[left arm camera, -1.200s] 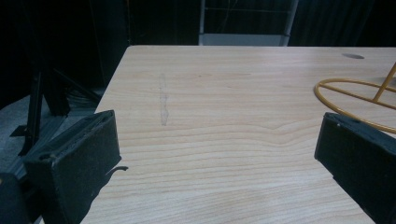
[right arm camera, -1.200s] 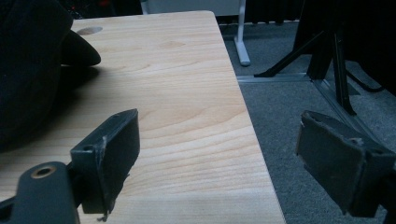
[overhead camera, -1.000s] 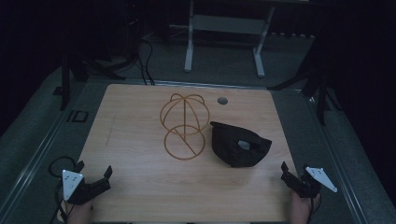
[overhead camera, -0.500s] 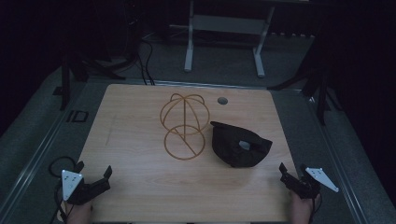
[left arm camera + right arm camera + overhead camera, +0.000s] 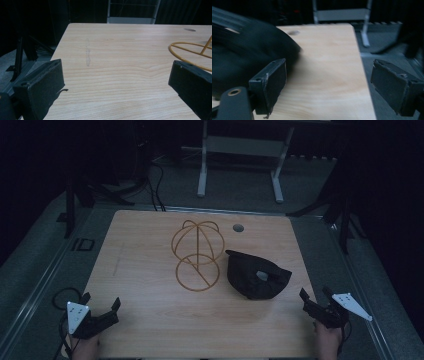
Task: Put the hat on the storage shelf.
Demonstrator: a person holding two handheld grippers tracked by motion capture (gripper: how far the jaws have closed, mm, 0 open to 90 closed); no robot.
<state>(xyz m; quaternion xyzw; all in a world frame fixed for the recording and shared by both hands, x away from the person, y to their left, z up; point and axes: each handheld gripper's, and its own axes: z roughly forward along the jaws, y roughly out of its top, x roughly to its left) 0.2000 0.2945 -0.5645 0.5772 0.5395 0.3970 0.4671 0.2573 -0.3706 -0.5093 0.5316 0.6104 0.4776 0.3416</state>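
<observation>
My right hand-held gripper, jaws wide and empty, sits just right of the black cap, way closer than my left hand-held gripper.

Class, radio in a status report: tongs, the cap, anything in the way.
Left tongs open, empty, near left corner. Right tongs open, empty, beside the cap. Cap flat on table, untouched. Wire stand left of cap, apart; nothing between right tongs and cap.

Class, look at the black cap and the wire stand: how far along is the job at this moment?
Done: nothing visible; the black cap lies on the table beside the gold wire stand. In hand: nothing; left gripper and right gripper are open at the near edge. Left: probably grasping the cap and setting it on the stand.
</observation>
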